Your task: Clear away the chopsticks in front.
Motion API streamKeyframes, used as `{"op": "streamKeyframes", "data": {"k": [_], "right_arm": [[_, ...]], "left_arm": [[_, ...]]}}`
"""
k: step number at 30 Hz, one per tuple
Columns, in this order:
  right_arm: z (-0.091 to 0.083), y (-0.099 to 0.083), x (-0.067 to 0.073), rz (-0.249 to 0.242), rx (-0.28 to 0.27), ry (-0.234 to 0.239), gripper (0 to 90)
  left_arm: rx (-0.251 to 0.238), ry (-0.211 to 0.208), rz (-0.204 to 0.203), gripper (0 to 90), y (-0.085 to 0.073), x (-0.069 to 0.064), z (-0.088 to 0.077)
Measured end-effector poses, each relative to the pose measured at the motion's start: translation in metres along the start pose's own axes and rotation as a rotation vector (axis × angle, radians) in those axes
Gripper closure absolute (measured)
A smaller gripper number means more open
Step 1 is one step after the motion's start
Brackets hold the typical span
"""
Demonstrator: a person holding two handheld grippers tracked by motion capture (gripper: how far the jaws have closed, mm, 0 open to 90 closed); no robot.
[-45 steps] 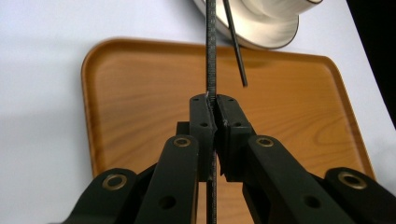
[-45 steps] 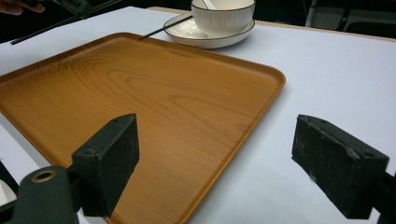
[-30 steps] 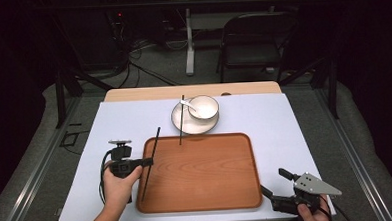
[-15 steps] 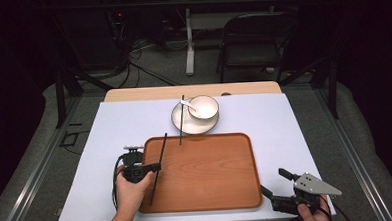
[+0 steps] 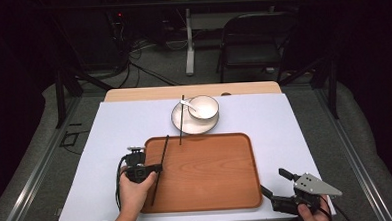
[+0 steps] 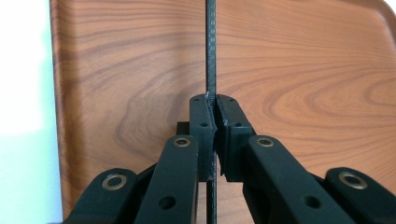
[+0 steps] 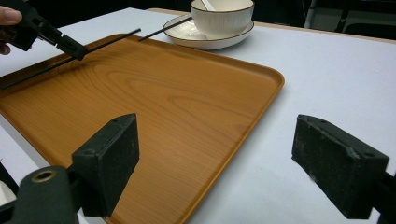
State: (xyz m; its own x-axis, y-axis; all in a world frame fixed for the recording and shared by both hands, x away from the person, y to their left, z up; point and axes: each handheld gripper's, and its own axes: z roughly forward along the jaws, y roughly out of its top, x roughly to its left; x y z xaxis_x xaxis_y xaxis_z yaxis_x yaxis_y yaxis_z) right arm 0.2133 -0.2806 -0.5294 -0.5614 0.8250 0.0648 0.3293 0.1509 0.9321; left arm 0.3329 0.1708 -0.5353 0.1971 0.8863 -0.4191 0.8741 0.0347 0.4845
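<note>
Left gripper point(image 5: 154, 168) is pinching a thin black chopstick point(image 5: 159, 168), jaws pressed together on it; in the left gripper view the stick point(image 6: 210, 51) is running straight up between the pads, finely ribbed, its lower end cut off. It is hovering over the left part of the tray point(image 5: 212, 190), a glossy wood-grain rectangle with rounded corners. Right gripper point(image 5: 276, 187) is sitting spread wide at the tray's near right corner, holding nothing. A second chopstick point(image 5: 182, 118) is leaning on the white plate point(image 5: 179, 123) with the bowl point(image 5: 204, 107); the spoon inside is hard to make out.
</note>
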Motion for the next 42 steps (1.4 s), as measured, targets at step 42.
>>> {"op": "streamKeyframes", "data": {"k": [42], "right_arm": [[-0.0006,-0.0002,-0.0001,-0.001,-0.003,0.000,14.6]], "left_arm": [[0.002,0.016,0.007,82.3,-0.0025,-0.0010,0.0035]]}}
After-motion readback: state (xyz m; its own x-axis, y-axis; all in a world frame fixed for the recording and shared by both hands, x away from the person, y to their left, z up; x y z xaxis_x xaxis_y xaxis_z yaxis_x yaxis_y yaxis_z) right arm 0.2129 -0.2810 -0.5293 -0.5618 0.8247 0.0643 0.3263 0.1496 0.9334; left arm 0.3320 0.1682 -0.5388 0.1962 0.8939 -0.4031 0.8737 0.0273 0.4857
